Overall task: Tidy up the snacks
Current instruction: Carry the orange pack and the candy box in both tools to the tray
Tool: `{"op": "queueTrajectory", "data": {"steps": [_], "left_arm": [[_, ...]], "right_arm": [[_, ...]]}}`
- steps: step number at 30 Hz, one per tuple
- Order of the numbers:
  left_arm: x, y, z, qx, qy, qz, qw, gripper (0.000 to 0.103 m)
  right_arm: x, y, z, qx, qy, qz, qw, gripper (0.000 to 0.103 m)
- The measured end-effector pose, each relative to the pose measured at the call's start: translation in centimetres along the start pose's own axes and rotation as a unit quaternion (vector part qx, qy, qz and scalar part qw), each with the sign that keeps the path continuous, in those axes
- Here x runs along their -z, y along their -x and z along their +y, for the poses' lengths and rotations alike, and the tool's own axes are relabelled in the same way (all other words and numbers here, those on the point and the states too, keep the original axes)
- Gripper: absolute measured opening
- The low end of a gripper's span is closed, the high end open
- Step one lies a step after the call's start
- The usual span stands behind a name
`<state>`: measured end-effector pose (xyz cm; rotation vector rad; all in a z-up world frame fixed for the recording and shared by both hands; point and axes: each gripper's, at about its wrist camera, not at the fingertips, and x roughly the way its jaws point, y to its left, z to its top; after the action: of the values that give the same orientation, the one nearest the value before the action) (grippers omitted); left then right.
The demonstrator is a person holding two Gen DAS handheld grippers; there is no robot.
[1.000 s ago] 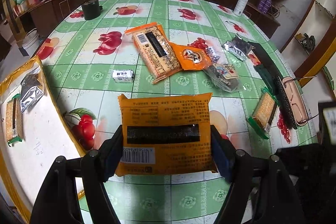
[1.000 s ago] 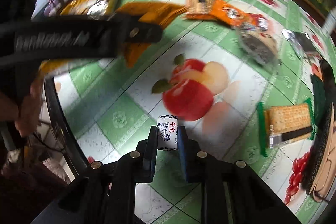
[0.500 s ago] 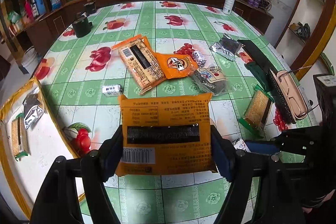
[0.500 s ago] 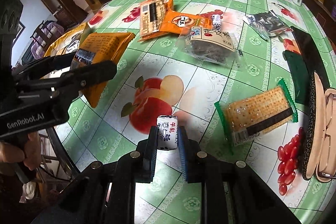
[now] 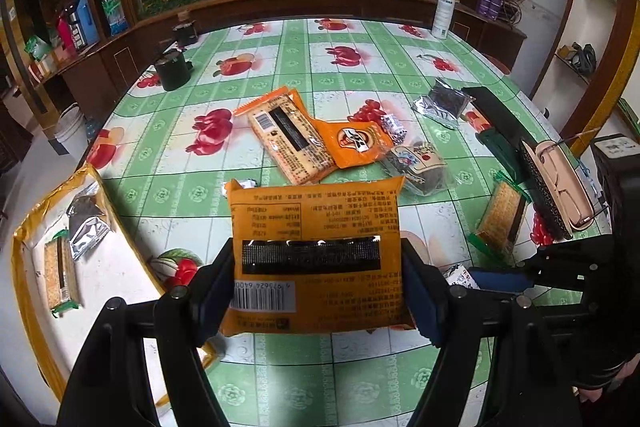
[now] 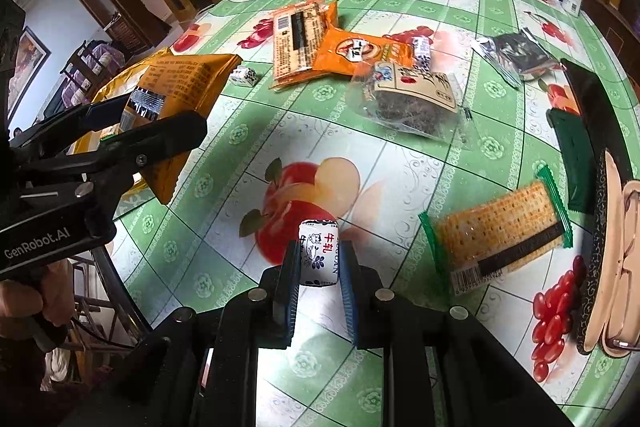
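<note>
My left gripper (image 5: 318, 279) is shut on a large orange snack packet (image 5: 316, 223), held barcode side up above the green fruit-print table (image 5: 320, 75). In the right wrist view the same orange packet (image 6: 184, 83) shows at the left. My right gripper (image 6: 319, 267) is shut on a small white nougat candy (image 6: 319, 255) with blue print. A white tray with a gold rim (image 5: 24, 291) lies at the left, holding a cracker pack (image 5: 60, 277) and a silver packet (image 5: 86, 223).
Loose snacks lie mid-table: a cracker packet (image 5: 290, 139), an orange pouch (image 5: 354, 143), a clear dark-snack bag (image 6: 412, 97), a silver packet (image 6: 516, 57), a green-edged cracker pack (image 6: 500, 233), small candies (image 6: 245, 75). A glasses case (image 6: 616, 255) sits at the right edge.
Both views swung so that more of the far table shows. The right gripper and its candy came into the left wrist view at lower right. Both grips held.
</note>
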<state>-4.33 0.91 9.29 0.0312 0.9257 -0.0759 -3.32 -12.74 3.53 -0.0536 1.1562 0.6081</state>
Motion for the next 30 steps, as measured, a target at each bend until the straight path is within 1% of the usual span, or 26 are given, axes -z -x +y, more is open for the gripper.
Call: {"op": "queueTrajectory", "data": {"steps": [8, 17, 26, 30], "left_arm": [[-0.2, 0.8, 1.8, -0.006, 0.014, -0.014, 0.9998, 0.075], [0.0, 1.7, 4.4, -0.016, 0.037, -0.025, 0.9989, 0.075], [1.0, 2.9, 8.3, -0.033, 0.067, -0.029, 0.9968, 0.075], [1.6, 3.5, 10.7, -0.045, 0.084, -0.031, 0.9949, 0.075]], "right_arm": [[-1.1, 0.1, 1.0, 0.001, 0.008, -0.003, 1.0, 0.02], [-2.6, 0.0, 2.9, -0.002, 0.026, -0.004, 1.0, 0.02], [-4.6, -0.6, 6.1, -0.019, 0.051, -0.007, 0.999, 0.02], [-5.6, -1.0, 8.0, -0.029, 0.063, -0.009, 0.998, 0.02]]}}
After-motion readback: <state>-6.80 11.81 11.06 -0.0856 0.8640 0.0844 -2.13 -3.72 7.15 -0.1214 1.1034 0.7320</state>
